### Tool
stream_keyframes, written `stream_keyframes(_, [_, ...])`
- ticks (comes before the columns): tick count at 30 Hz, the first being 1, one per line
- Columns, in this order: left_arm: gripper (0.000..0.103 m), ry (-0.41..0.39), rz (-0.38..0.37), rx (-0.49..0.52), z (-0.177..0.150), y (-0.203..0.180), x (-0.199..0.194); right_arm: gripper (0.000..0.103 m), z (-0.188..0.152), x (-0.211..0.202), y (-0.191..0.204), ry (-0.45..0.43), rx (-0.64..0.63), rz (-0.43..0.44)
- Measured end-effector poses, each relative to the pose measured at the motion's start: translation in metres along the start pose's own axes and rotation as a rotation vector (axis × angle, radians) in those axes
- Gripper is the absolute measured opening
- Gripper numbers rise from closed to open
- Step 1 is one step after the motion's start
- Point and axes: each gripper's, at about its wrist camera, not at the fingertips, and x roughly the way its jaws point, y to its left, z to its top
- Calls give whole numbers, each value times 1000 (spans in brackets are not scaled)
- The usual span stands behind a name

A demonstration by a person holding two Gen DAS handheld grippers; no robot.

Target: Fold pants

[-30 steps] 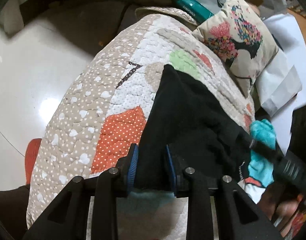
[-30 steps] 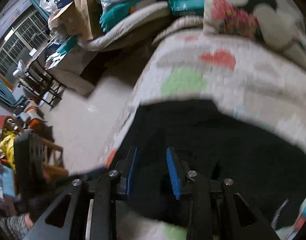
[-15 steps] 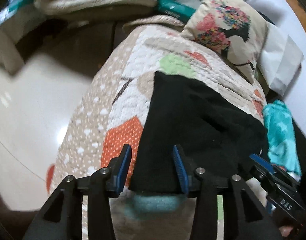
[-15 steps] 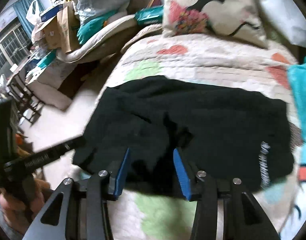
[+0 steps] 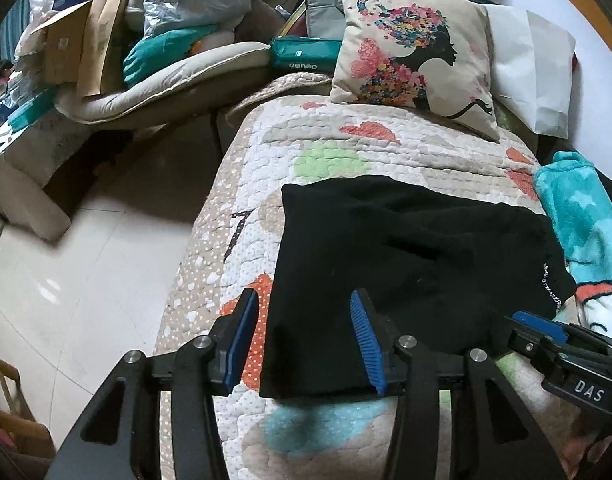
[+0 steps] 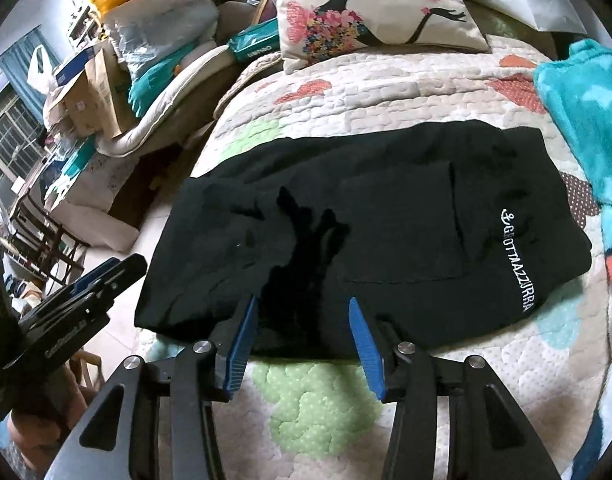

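1. Two tongs are in view, and both stand apart with nothing between their pads.
2. My left tongs (image 5: 304, 336) hover over the near left corner of the black pants (image 5: 390, 264); the cloth edge shows between the blue pads, but the pads do not press it.
3. My right tongs (image 6: 304, 336) sit at the near edge of the pants (image 6: 366, 236), wide apart; I cannot tell whether the pads touch the cloth.
4. The pants lie folded into a flat rectangle on the quilted bedspread (image 5: 338, 136), with some creases near the middle. White lettering (image 6: 520, 258) runs along the right end.
5. A cushion printed with a flowered silhouette (image 5: 410, 48) rests at the far end of the bed, well apart from the pants.
6. A turquoise blanket (image 6: 586, 120) lies just beside the right end of the pants.
7. Left of the bed I see a pale tiled floor (image 5: 66, 272) and a heap of bags, boxes and a cardboard carton (image 5: 66, 44).
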Motion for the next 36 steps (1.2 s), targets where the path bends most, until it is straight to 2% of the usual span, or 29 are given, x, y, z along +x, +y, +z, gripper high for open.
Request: stream_keyframes(36, [47,59,-31,-29,-5,1,12,56,-5,7,0,3,2,-17])
